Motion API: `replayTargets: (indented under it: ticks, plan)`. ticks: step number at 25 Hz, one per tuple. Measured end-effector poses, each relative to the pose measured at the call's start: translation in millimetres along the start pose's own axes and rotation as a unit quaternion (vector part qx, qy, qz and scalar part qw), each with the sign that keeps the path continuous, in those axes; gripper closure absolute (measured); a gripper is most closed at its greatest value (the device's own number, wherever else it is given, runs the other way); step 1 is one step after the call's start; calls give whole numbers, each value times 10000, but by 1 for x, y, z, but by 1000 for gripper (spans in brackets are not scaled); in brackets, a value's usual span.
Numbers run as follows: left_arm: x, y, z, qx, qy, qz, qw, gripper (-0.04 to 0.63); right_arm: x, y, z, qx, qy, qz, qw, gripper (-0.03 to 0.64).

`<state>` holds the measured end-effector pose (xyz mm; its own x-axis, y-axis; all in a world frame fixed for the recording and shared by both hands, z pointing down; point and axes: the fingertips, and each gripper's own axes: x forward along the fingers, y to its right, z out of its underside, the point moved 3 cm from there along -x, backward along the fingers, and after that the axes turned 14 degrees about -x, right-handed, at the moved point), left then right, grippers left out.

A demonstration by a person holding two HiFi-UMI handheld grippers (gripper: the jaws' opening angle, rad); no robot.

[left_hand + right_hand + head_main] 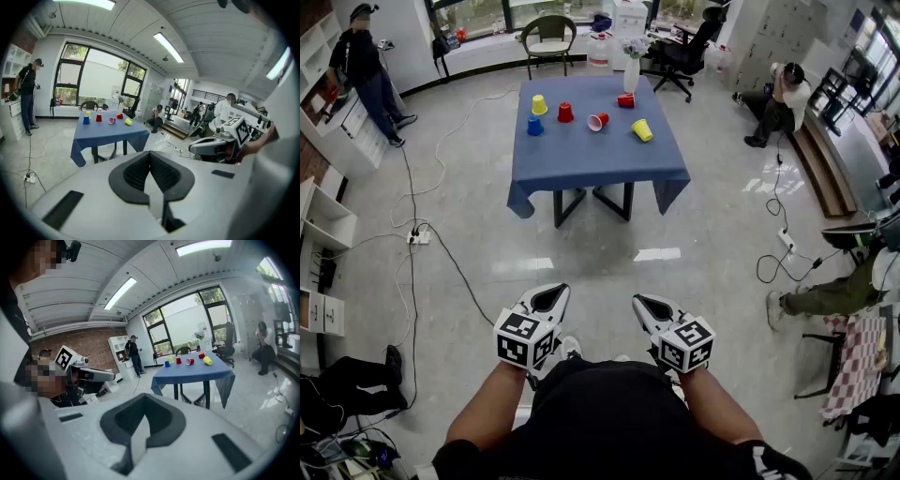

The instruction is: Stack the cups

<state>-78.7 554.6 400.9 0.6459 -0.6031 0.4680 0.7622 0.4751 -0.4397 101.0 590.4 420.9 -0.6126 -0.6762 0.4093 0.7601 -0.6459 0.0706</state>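
Six cups are pictured on the far half of a surface (591, 164) draped in a blue cloth, at the upper middle of the head view. A standing yellow cup (539, 104), a standing red cup (565, 112) and a standing blue cup (534, 126) are grouped toward the left. A tipped red cup (598, 121), a second tipped red cup (625, 100) and a tipped yellow cup (642, 130) are spread to the right, all apart from one another. The tipped yellow cup is set nearest the right edge, with bare cloth around it. The near half of the surface is left bare, and the cloth is hung over its edges. A white vase (631, 73) is stood at the far edge.

A broad stretch of pale floor (581, 253) is left open between the surface and the two grippers, held low in the frame and well apart from the cups. The left gripper (551, 298) and the right gripper (652, 305) are held side by side, the jaws of each pressed shut and empty. Cables (441, 244) are trailed across the floor at the left, past a power strip (419, 237). A chair (549, 37) is placed behind the surface. One person (366, 70) is seen standing by shelves at the upper left, another person (778, 103) seated at the upper right.
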Motion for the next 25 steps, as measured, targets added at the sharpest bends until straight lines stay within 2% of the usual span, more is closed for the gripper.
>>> replayTargets:
  ticks: [11,18,25]
  plan:
    - [-3,-2,-5,-13,5,24,10000,591,4,-4,-7,-65,-5,-16,10000,617]
    - [-4,-14,-6,-68,6,-21,10000,591,13,-4,-4,261,-47,0,9996,615]
    - [-8,-29,-9,-163,-20,-22,9999,591,25,-11,-14,209,6,-99,9997,615]
